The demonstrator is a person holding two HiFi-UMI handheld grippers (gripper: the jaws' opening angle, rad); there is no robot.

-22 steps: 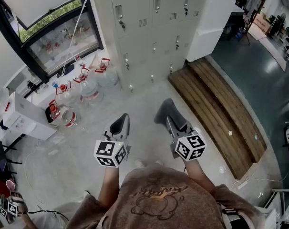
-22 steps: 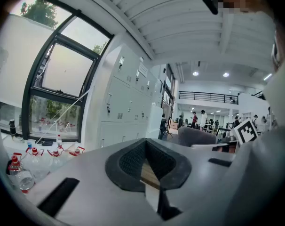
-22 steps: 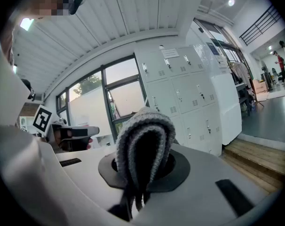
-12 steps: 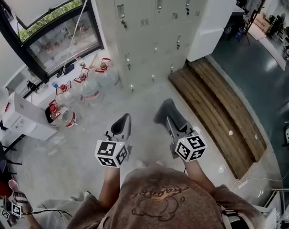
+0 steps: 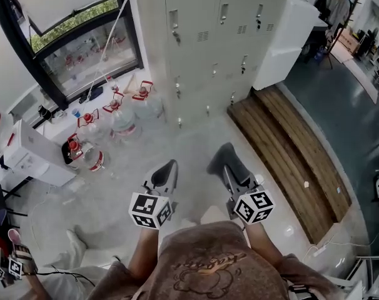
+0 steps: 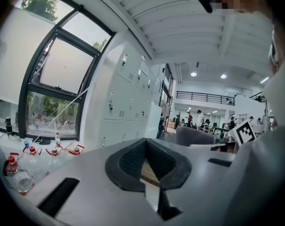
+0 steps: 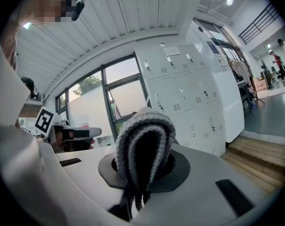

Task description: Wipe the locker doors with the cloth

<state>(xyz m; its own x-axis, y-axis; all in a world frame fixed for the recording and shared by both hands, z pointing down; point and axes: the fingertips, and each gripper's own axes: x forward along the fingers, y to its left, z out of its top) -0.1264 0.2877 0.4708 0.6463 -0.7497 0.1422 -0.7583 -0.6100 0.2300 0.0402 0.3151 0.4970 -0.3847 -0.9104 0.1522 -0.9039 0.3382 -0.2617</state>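
Observation:
Pale grey lockers (image 5: 217,42) stand ahead across the floor, their doors shut; they also show in the left gripper view (image 6: 126,102) and the right gripper view (image 7: 180,93). My right gripper (image 5: 224,158) is held at waist height, shut on a folded grey knitted cloth (image 7: 143,131) that bulges out over its jaws. My left gripper (image 5: 166,172) is level with it on the left, its black pads (image 6: 128,161) meeting at the tip with nothing between them. Both grippers are well short of the lockers.
Several water jugs with red handles (image 5: 121,120) stand on the floor left of the lockers under a large window (image 5: 70,36). A white cabinet (image 5: 283,33) and a raised wooden platform (image 5: 289,149) lie to the right. A white unit (image 5: 33,158) is at far left.
The view has shifted, and the lockers now sit lower and larger in it. Both grippers keep the same pose, the cloth still in the right one.

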